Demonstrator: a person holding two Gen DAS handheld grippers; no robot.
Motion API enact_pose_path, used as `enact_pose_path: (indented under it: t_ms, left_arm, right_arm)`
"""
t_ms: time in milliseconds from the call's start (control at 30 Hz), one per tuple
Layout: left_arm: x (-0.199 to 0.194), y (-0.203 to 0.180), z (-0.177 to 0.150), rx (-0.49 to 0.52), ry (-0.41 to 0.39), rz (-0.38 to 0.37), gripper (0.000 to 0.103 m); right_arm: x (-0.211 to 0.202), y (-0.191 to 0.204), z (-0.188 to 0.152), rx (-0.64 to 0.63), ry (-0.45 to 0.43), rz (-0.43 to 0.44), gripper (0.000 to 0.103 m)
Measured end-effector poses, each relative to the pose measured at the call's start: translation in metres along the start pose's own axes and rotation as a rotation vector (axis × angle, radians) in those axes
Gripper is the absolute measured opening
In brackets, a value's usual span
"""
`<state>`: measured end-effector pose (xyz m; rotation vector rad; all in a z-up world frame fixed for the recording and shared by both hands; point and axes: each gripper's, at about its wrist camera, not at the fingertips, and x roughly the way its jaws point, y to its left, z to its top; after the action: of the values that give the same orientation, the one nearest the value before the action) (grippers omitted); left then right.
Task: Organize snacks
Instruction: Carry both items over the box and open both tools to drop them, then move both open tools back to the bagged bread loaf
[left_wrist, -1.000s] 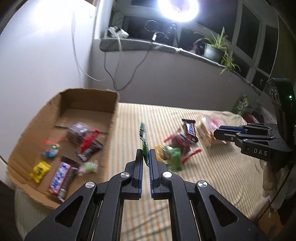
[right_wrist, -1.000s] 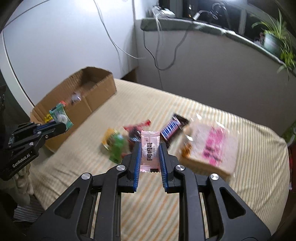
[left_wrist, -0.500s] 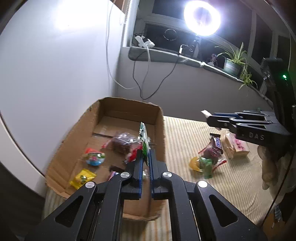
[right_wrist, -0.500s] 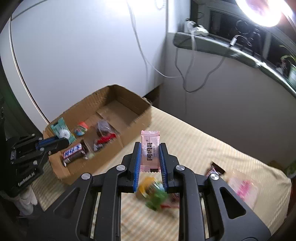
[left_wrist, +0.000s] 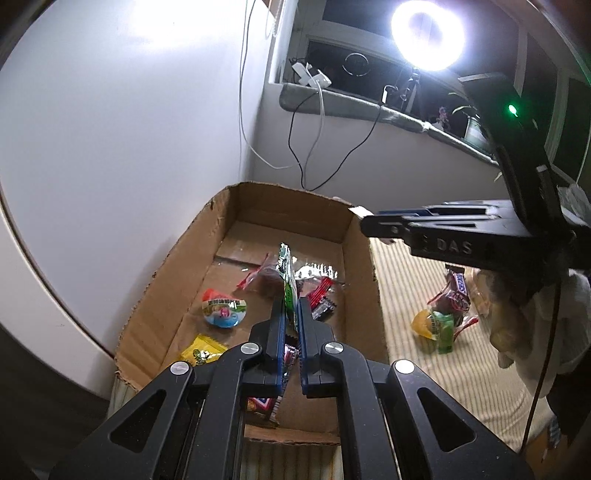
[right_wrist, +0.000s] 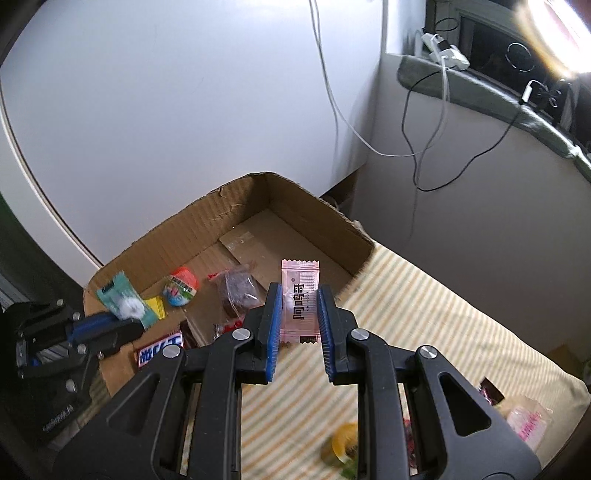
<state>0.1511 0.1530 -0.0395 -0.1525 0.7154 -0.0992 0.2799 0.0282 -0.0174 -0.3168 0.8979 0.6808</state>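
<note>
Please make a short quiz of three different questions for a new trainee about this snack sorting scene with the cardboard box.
1. True or false: the left gripper is open and holds nothing.
2. What does the right gripper hold? A) a blue chocolate bar B) a pink packet C) a yellow candy
3. Fill in: the round blue and red candy lies inside the ______.

Key
1. False. It is shut on a green packet, seen edge-on from its own camera.
2. B. The pink packet stands upright between the fingers.
3. Cardboard box, beside a yellow candy and a dark wrapped snack.
</note>
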Motion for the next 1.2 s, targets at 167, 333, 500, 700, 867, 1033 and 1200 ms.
enact_pose_path:
  t_ms: [167,333,500,700,867,1033,1200]
  left_arm:
    - [0.005,0.003,-0.001,-0.003,0.012,0.005,0.005]
    - [0.005,0.005,-0.001,-0.003,0.016,0.01,0.005]
    - [0.005,0.004,-0.001,-0.003,0.017,0.017,0.005]
    - [0.002,0.001,-0.001,0.003,0.01,0.034,0.007]
    - [0.0,-0.001,-0.001,0.012,0.0,0.049,0.025]
    - [-0.005,-0.003,0.0,0.014,-0.01,0.06,0.055]
    - [-0.009,-0.002,-0.001,0.003,-0.007,0.067,0.063]
  right_arm:
    - [0.016,0.005,0.005,-0.011,0.018,0.012,0.02]
    - [0.024,0.01,0.009,-0.014,0.033,0.028,0.02]
    - [0.026,0.014,0.01,-0.024,0.039,0.036,0.02]
    - [0.022,0.013,0.01,-0.024,0.03,0.04,0.021]
    - [0.014,0.014,0.01,-0.027,0.008,0.038,0.053]
    - [0.002,0.014,0.009,-0.029,-0.026,0.029,0.073]
    - [-0.01,0.01,0.006,-0.017,-0.056,0.013,0.086]
